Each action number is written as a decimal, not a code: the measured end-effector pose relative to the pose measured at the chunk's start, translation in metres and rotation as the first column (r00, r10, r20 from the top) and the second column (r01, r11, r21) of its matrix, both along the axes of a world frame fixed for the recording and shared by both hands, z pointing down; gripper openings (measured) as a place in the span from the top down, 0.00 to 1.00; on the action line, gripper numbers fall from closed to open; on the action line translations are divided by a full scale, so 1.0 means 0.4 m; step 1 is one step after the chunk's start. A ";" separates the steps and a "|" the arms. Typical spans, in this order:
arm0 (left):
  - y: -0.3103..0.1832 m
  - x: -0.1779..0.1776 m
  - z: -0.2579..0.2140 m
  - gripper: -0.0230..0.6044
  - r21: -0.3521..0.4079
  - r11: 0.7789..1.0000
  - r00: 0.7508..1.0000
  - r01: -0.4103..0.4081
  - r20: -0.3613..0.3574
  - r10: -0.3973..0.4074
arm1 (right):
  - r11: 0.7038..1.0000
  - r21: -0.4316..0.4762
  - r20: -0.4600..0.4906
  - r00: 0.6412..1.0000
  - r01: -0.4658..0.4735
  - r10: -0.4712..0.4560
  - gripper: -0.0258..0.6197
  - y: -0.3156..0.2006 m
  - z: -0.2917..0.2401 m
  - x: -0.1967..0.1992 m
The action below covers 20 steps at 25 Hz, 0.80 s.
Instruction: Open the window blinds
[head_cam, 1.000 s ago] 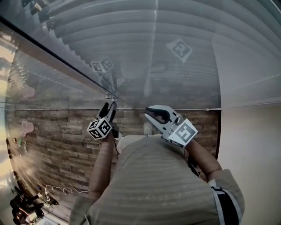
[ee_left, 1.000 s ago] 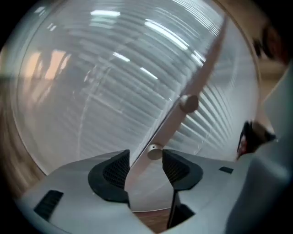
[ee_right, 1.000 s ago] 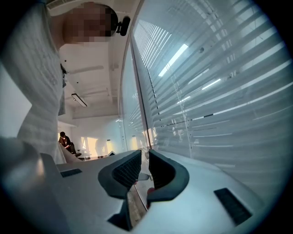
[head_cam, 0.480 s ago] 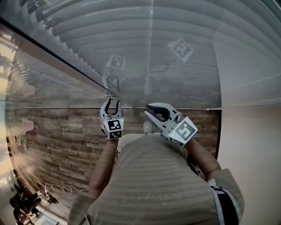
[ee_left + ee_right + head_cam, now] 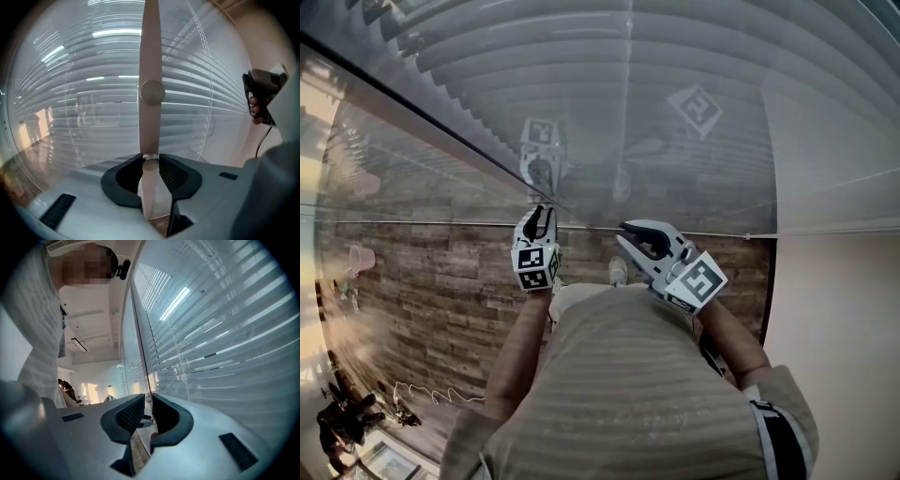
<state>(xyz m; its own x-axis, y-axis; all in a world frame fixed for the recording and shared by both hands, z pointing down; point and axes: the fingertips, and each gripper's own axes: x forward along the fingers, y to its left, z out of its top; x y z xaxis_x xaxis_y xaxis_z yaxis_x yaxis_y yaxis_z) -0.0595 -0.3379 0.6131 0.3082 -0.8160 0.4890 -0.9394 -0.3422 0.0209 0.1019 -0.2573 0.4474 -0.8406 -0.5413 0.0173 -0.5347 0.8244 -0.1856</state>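
While my left claw [image 5: 151, 158], having just closed, clamps the wand [image 5: 150, 56], a slipping twist could leave the blinds [image 5: 84, 84] shut.

White blinds [image 5: 93, 84], beige wand [image 5: 150, 56]

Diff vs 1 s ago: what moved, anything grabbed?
The left hand-held gripper rolled upright in place, and its jaws have just been closing onto the pale beige blind wand, which now sits pinched between the pads. The right hand-held gripper stayed put, its jaws as narrow as before. The white slatted blinds look unchanged.
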 end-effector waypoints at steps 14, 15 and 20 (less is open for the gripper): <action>-0.017 -0.102 0.043 0.77 -0.165 0.985 0.914 0.054 -0.390 -0.115 | 1.000 -0.015 -0.013 1.000 0.020 -0.020 0.87 -0.026 0.053 -0.081; -0.018 -0.113 0.056 0.77 -0.171 0.984 0.904 0.055 -0.409 -0.121 | 1.000 -0.015 -0.015 1.000 0.019 -0.020 0.87 -0.029 0.067 -0.091; -0.013 -0.105 0.057 0.77 -0.199 0.978 0.847 0.060 -0.508 -0.155 | 1.000 -0.014 -0.016 1.000 0.001 -0.001 0.87 -0.026 0.064 -0.086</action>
